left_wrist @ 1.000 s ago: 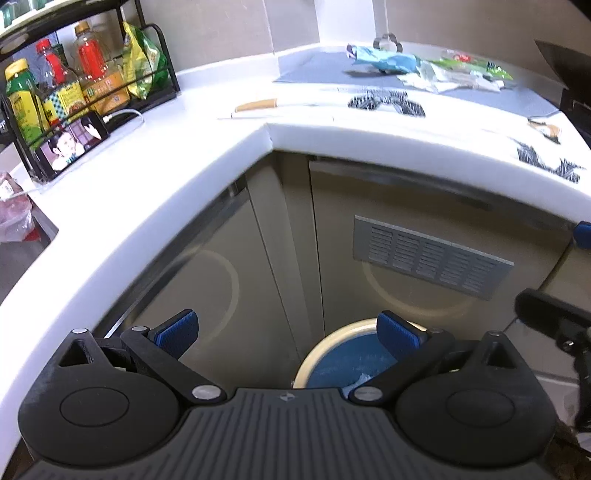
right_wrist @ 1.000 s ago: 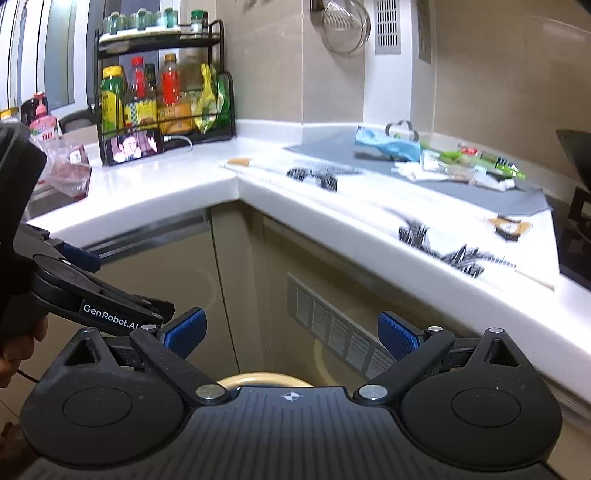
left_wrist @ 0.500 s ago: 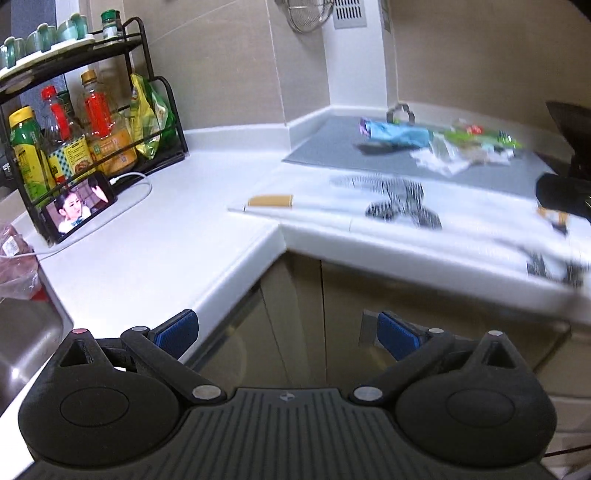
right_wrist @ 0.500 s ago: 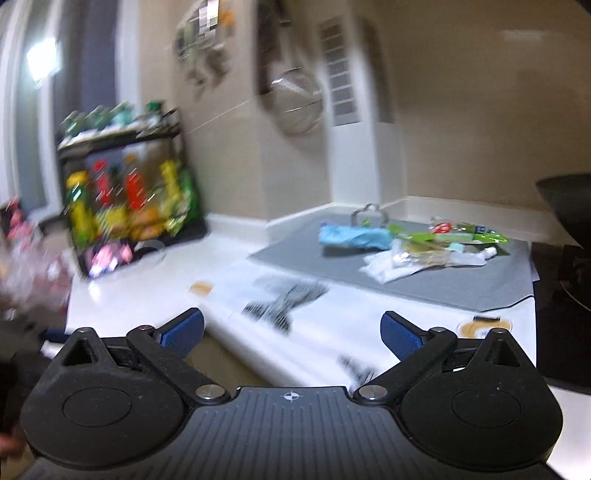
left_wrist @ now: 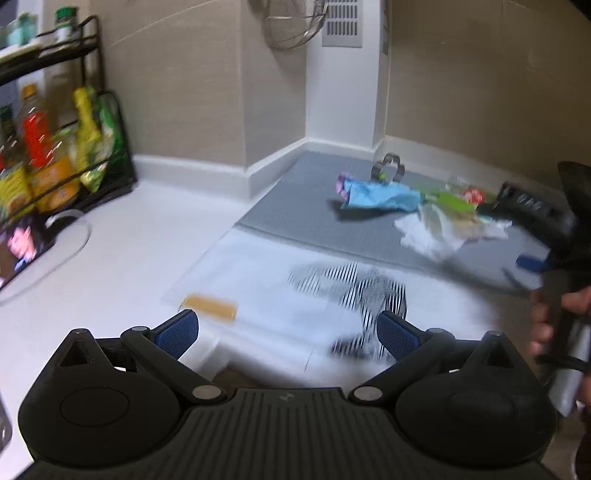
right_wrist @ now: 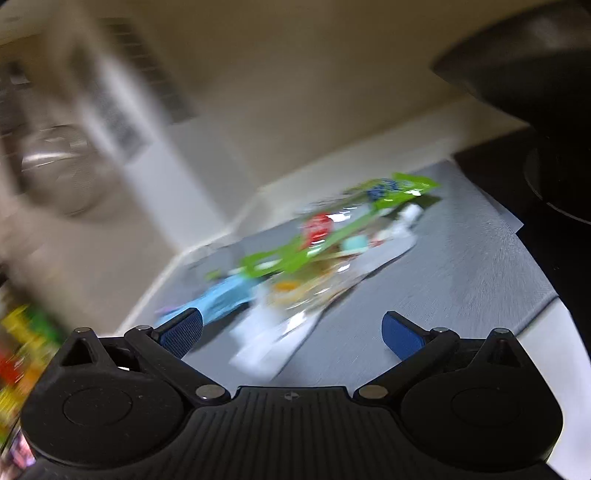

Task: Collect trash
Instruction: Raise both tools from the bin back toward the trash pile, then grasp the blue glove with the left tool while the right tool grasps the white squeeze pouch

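A pile of trash lies on a grey mat [left_wrist: 295, 206] in the counter's back corner: a blue wrapper [left_wrist: 380, 195], a green wrapper [left_wrist: 447, 201] and crumpled white plastic [left_wrist: 432, 232]. My left gripper [left_wrist: 288, 330] is open and empty, above the white counter and well short of the pile. My right gripper [right_wrist: 291, 330] is open and empty, tilted, close in front of the trash: the blue wrapper [right_wrist: 221, 295], green wrapper [right_wrist: 332, 225] and white plastic [right_wrist: 266, 339] lie just beyond its fingers. It also shows at the right of the left wrist view [left_wrist: 532, 218].
A white patterned sheet [left_wrist: 332, 291] lies on the counter before the mat. A black rack of bottles and snack bags [left_wrist: 55, 155] and a phone [left_wrist: 22, 251] stand at the left. A dark pan [right_wrist: 535, 74] sits on the stove at the right. A strainer [left_wrist: 291, 22] hangs on the wall.
Both grippers rose from beside the bin below the counter and moved forward over it. The right gripper swung in close to the trash pile. Both stayed open.
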The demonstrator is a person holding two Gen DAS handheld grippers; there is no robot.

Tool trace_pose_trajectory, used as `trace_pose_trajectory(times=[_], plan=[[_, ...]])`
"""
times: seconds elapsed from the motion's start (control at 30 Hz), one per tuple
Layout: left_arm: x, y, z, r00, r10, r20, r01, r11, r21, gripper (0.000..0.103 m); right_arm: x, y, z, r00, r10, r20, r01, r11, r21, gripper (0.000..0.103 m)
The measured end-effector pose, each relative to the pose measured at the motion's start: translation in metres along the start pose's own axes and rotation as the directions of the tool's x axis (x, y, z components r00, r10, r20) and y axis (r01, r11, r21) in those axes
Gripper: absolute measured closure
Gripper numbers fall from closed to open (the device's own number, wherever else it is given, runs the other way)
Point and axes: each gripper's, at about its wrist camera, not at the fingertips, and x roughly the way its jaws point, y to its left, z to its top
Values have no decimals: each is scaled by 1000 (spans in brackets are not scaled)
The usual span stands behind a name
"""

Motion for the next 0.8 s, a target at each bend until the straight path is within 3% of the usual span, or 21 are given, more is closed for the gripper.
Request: trace_pose_trajectory(times=[0.1, 0.17, 0.33, 0.53, 0.63, 0.8], plan=[[20, -12, 25, 999, 1, 38, -2, 999, 39, 0, 33, -3, 7, 997, -68, -32, 70, 996, 52, 0], [37, -19, 41, 999, -6, 43, 4, 999, 50, 0, 42, 3, 8, 997, -75, 10, 75, 997, 28, 0], [86, -46, 77, 997, -71, 31, 66, 989, 135, 0, 67, 13, 8, 999, -48, 0, 48, 999, -24, 0], [142, -85, 107, 990, -138, -13, 137, 952, 273, 0, 66, 0, 13, 998, 50, 27, -50, 999, 8, 0], [168, -99, 120, 976, -206, -77, 220, 924, 313, 0, 65, -5, 14, 997, 74, 39, -75, 997, 30, 0], [200, -120, 124, 974, -198, -107, 224, 899, 375, 0, 66, -1, 13, 997, 63, 42, -63, 998, 2, 0]])
